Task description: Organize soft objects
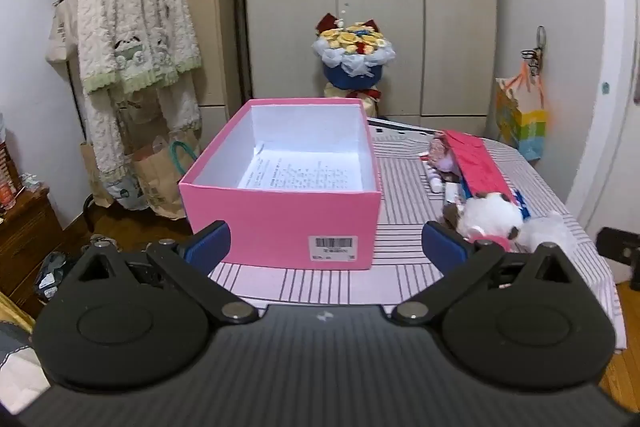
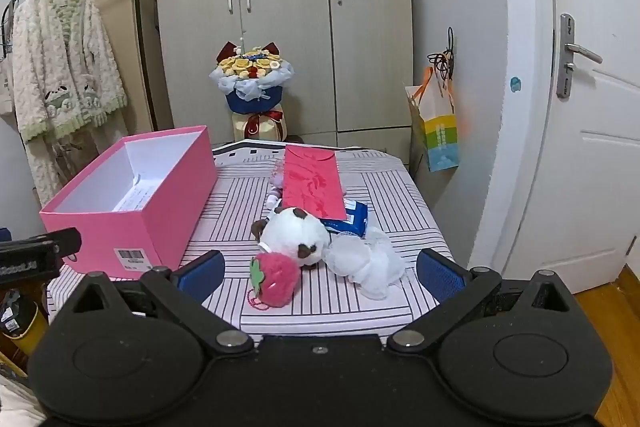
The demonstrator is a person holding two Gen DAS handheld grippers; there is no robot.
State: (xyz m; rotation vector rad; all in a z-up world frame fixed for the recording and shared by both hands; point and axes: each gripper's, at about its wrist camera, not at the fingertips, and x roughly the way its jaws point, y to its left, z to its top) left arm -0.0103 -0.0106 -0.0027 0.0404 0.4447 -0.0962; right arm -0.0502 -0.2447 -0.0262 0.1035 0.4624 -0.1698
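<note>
Three soft toys (image 2: 294, 237) beside pink box (image 2: 132, 223)

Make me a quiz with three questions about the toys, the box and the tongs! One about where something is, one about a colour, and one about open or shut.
1. Where does the red envelope lie?
A. inside the box
B. on the table, behind the white plush toy
C. on the floor

2. What colour is the outside of the box?
A. pink
B. green
C. brown

3. How do the right tongs stand?
A. shut on the strawberry
B. shut on nothing
C. open, holding nothing

Answers:
1. B: the red envelope rests on the striped table, just beyond the white plush toy.
2. A: the box has pink walls and a white inside.
3. C: the right tongs are spread wide, and the strawberry plush lies on the table between them, untouched.
</note>
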